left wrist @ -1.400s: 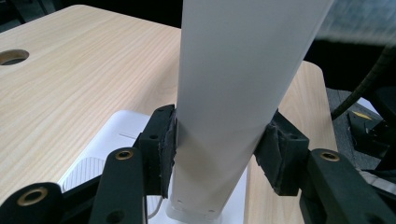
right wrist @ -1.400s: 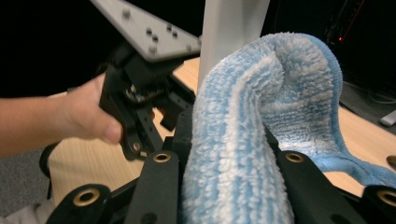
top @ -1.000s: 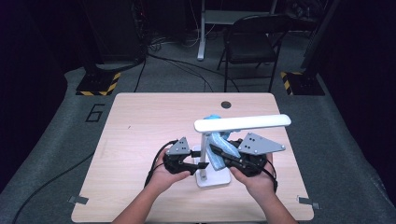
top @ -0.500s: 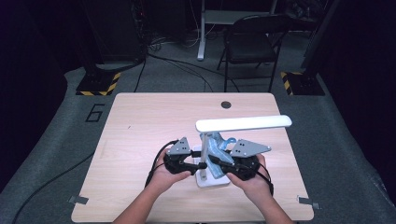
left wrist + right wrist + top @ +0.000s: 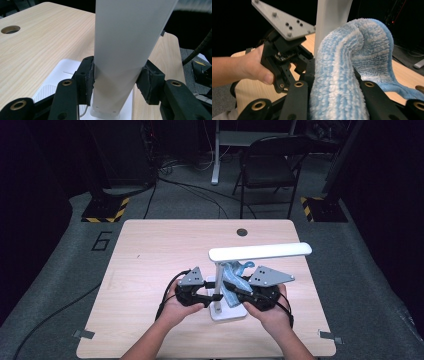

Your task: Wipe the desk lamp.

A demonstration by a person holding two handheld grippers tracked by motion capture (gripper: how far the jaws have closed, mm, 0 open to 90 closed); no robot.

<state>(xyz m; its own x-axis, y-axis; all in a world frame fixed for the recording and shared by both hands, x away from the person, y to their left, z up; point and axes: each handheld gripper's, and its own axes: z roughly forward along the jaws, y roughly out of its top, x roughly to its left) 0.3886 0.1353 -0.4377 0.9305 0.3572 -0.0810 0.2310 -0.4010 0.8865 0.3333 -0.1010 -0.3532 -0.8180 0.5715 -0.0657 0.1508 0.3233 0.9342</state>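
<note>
My left gripper [image 5: 115,82] is clamped on the flat, smooth white post [image 5: 125,50] of the desk lamp [image 5: 260,252], its foam-lined black pads [image 5: 88,80] pressing both narrow edges just above the ribbed white base [image 5: 53,87]. My right gripper [image 5: 334,85] is closed on a bunched blue and white cloth [image 5: 352,65]; its fluffy looped pile bulges up between the jaws and folds over ahead of them, right beside the post. From above, the cloth [image 5: 235,282] sits between the two grippers, against the post, under the long rounded lamp head, with the rest of the pale wood table [image 5: 160,250] stretching ahead of both hands
</note>
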